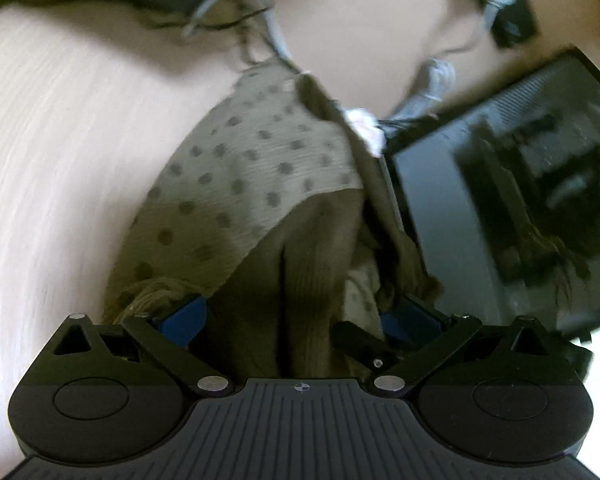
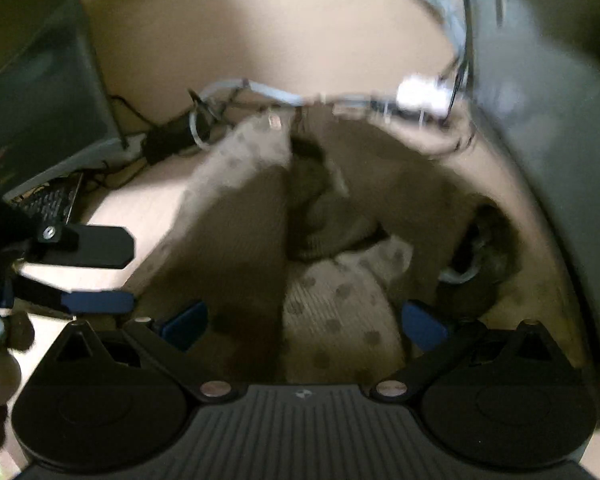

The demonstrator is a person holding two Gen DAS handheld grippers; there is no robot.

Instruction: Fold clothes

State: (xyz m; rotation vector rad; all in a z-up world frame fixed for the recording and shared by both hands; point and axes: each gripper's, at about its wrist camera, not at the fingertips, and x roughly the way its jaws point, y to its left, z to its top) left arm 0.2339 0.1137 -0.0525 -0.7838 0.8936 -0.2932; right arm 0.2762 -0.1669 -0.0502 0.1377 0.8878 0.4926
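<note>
A beige polka-dot garment with a brown knit part lies crumpled on the pale wooden table. My left gripper stands open, its blue pads wide apart, and the brown fabric runs between them. The right wrist view shows the same garment bunched in a heap, dotted cloth below and brown folds above. My right gripper is open too, with the heap between its spread pads. The left gripper shows at the left edge, fingers apart. Both views are motion-blurred.
A dark monitor stands right beside the garment. Tangled cables and a white connector lie just behind it. A keyboard and a dark screen are at the left, and a grey surface rises on the right.
</note>
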